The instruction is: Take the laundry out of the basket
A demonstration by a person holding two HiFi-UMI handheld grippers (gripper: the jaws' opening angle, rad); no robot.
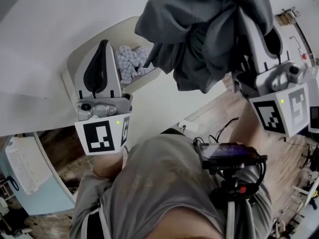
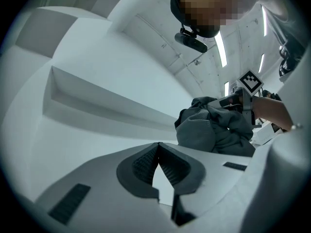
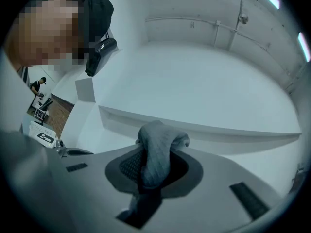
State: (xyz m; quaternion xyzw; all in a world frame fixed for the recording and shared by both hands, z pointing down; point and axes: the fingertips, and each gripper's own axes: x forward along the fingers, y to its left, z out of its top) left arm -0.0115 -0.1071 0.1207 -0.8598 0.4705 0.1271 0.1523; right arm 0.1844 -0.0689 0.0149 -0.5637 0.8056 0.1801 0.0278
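Note:
A dark grey garment (image 1: pixel 204 29) hangs bunched high above the white table, and my right gripper (image 3: pixel 155 152) is shut on a fold of it. That fold (image 3: pixel 156 154) sticks up between the ribbed pads. In the head view the right fingertips are buried in the cloth. The white laundry basket (image 1: pixel 75 59) sits at the table's near edge with a blue-and-white patterned cloth (image 1: pixel 130 63) inside. My left gripper (image 1: pixel 103 46) hovers over the basket's near side, shut with nothing between its pads (image 2: pixel 146 161). The left gripper view shows the grey garment (image 2: pixel 214 130) off to its right.
The white table (image 1: pixel 50 24) fills the upper left. Below its edge lie a wooden floor (image 1: pixel 62 146), a white perforated panel (image 1: pixel 22 168) at the lower left, and cables (image 1: pixel 224 126) at the right. A black device (image 1: pixel 227 156) sits on the person's chest.

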